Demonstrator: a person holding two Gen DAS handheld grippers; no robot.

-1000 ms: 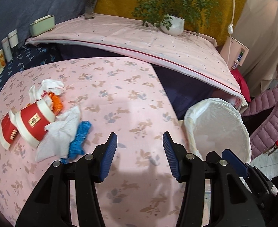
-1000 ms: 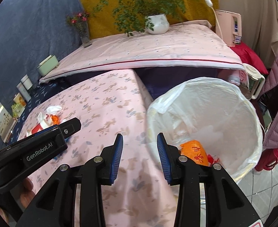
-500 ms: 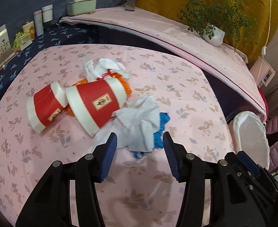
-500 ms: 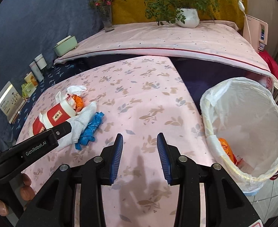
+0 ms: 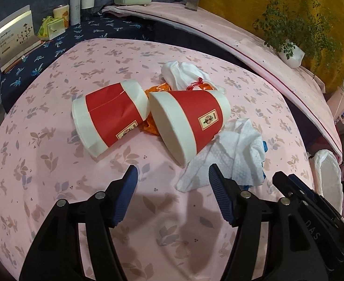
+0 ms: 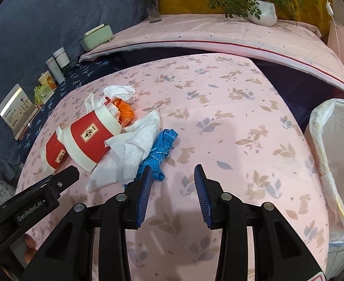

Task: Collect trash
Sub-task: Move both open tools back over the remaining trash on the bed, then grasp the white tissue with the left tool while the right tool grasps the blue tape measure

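the left gripper (image 5: 173, 178) hangs over the pink table (image 5: 55, 187), fingers apart and holding nothing. the right gripper (image 6: 173, 179) is the same, fingers apart, empty, its left pad just beside the blue tape (image 6: 161, 148).

the trash lies in one pile on the table, ahead of both. two red cups (image 5: 110, 119) (image 5: 190, 124) lie on their sides, touching. one white tissue (image 5: 230, 159) sits against the nearer cup and covers most of the tape. behind the cups are one orange wrapper (image 6: 124, 111), mostly hidden, and one white cloth (image 5: 183, 75).

one lined bin (image 6: 335, 154) stands off the table's right edge, cut off by the frame; its inside cannot be seen.
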